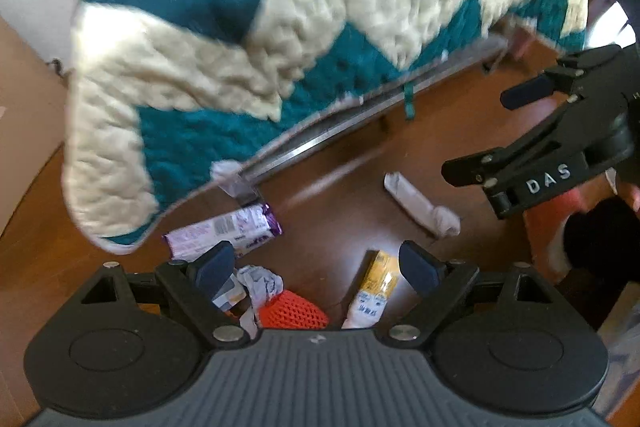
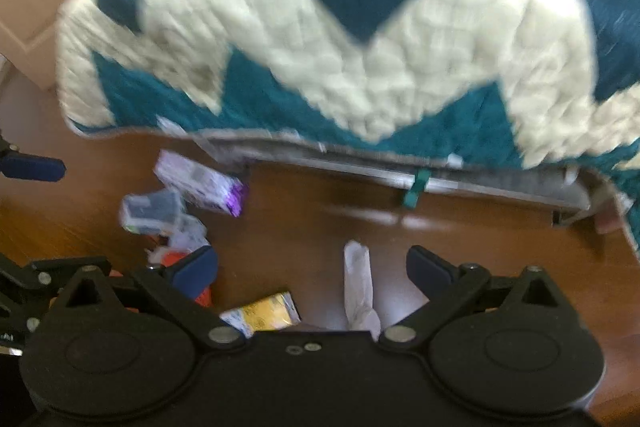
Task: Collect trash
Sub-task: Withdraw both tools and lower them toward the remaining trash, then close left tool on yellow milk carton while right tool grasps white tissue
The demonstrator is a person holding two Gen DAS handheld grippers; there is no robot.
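Pointing steeply down at the wooden floor [image 1: 332, 219], both grippers hang over a scatter of trash beside the bed. Left gripper [image 1: 316, 265]: jaws spread wide, nothing between the pads. Right gripper [image 2: 312, 267]: jaws likewise spread, empty; it also shows at the right edge of the left wrist view, open there too.

Trash on the floor, left wrist view:
- purple-and-white wrapper [image 1: 224, 229] lying just below the hanging edge of the teal-and-cream quilt [image 1: 248, 39], near the metal bed rail [image 1: 332, 135]
- crumpled white paper [image 1: 260, 283] touching an orange mesh piece [image 1: 292, 311], both just inside the left finger
- yellow-and-white packet [image 1: 374, 289] between the left gripper's fingers, lower half hidden by the gripper body
- twisted white tissue [image 1: 420, 205] further out, apart from the rest — toward the right gripper

Right wrist view: that tissue lies between the right gripper's fingers, on the floor, untouched. Both views are motion-blurred; print on wrappers unreadable.
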